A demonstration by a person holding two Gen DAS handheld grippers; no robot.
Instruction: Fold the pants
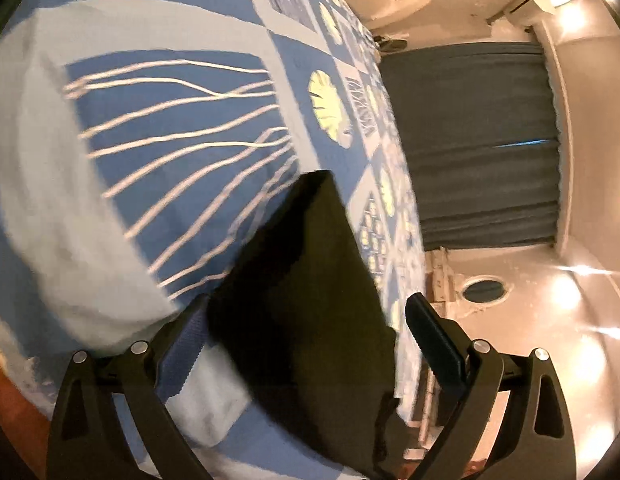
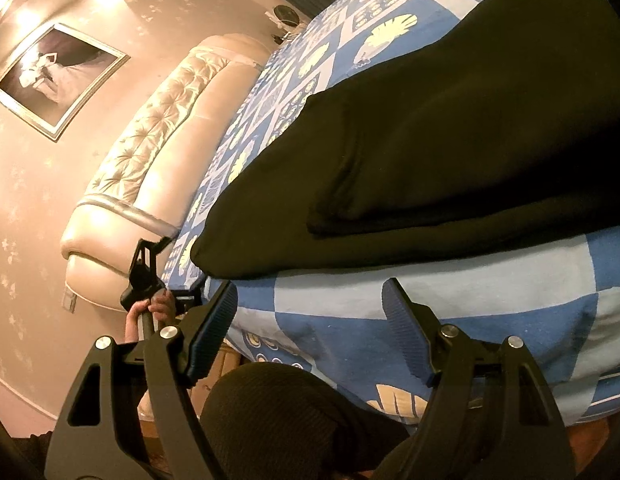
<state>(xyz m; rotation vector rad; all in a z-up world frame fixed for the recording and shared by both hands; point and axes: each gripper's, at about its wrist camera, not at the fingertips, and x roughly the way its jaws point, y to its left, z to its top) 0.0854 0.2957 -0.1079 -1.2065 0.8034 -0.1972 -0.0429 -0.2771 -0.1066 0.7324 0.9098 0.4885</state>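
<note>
Two views. Left wrist: my left gripper (image 1: 310,344) spreads wide around black pants (image 1: 310,280) near the bed (image 1: 49,160) edge; pinch both layers. Right wrist: my right gripper (image 2: 310,316) gapes empty, just short of the pants' near fold (image 2: 430,160); grab matching corner.

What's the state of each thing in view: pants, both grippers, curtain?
black pants: lying on the bed, partly folded, one layer over another.
left gripper: open, pants fabric between its fingers, no grip visible.
right gripper: open, empty, over the bedsheet short of the pants.
curtain: drawn shut.
</note>
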